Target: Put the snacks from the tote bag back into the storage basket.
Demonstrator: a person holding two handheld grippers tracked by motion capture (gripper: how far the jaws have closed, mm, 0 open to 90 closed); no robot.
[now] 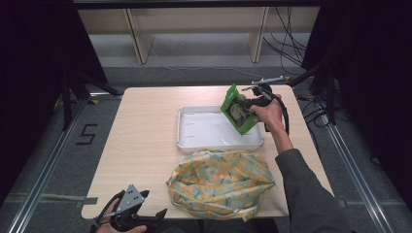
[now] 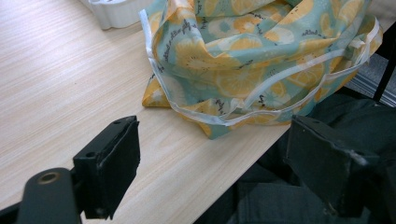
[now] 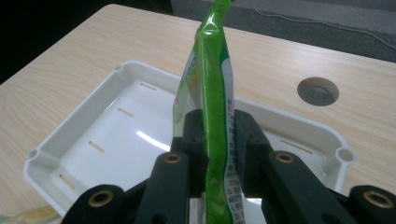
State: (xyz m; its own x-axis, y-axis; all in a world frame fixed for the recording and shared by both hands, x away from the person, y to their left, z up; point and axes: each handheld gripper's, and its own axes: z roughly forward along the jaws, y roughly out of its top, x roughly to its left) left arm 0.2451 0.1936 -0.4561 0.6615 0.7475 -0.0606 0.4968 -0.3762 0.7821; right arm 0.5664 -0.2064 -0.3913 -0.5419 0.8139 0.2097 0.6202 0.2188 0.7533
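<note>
Jaws of the right gripper (image 3: 215,140) pinched a flat green plastic snack packet (image 3: 211,93), held edge-up above the white rectangular plastic tray (image 1: 194,141) on the light wooden table (image 1: 141,136). The left gripper (image 2: 212,158) hung wide open at the table's near edge, just beside the lemon-print cloth bag (image 2: 252,60).

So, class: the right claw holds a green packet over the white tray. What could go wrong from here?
1. The right claw pinches the green packet low down, so it could tilt or slip out.
2. The packet hangs over the white tray's right end, so a drop might catch the rim.
3. The fabric bag overhangs the table edge and might slide off.
</note>
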